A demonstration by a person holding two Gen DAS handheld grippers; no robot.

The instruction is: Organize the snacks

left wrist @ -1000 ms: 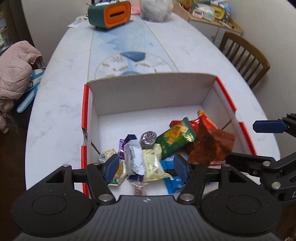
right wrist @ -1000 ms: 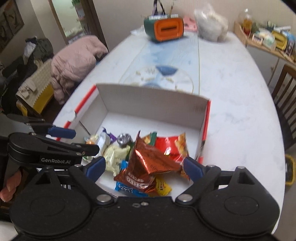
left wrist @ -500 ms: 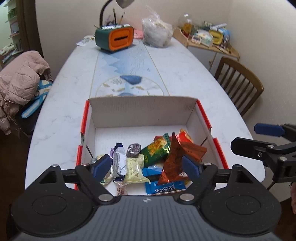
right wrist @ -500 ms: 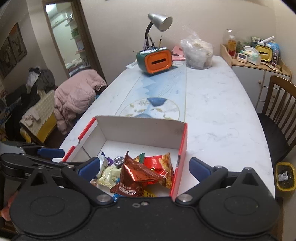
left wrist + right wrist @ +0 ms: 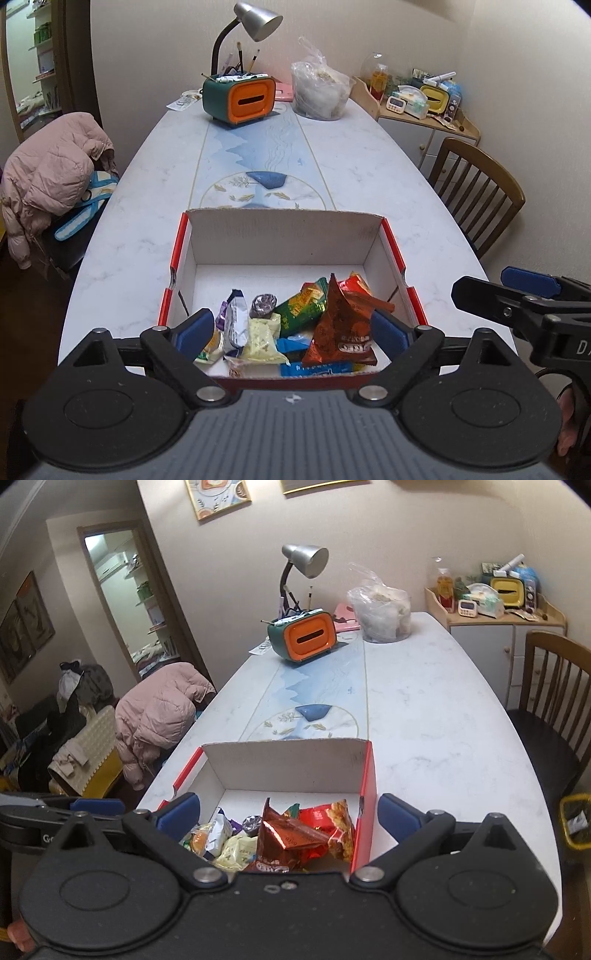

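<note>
Snacks in crinkled, many-coloured wrappers lie heaped inside the box.

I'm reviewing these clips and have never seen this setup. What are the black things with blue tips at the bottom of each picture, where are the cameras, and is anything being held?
There is no robot here: a person carries a handheld two-finger tool in each hand, with a fisheye camera on each looking forward along its fingers. One picture comes from the left gripper, the other from the right gripper; each also glimpses the other at its edge. Both sets of blue-padded fingers are spread open and hold nothing. Below them a red-and-white cardboard box sits on the marble-look table, with wrapped snacks piled at its near end, including an orange-brown foil bag. Farther back stand an orange-fronted desk organizer, a lamp and a plastic bag.
</note>
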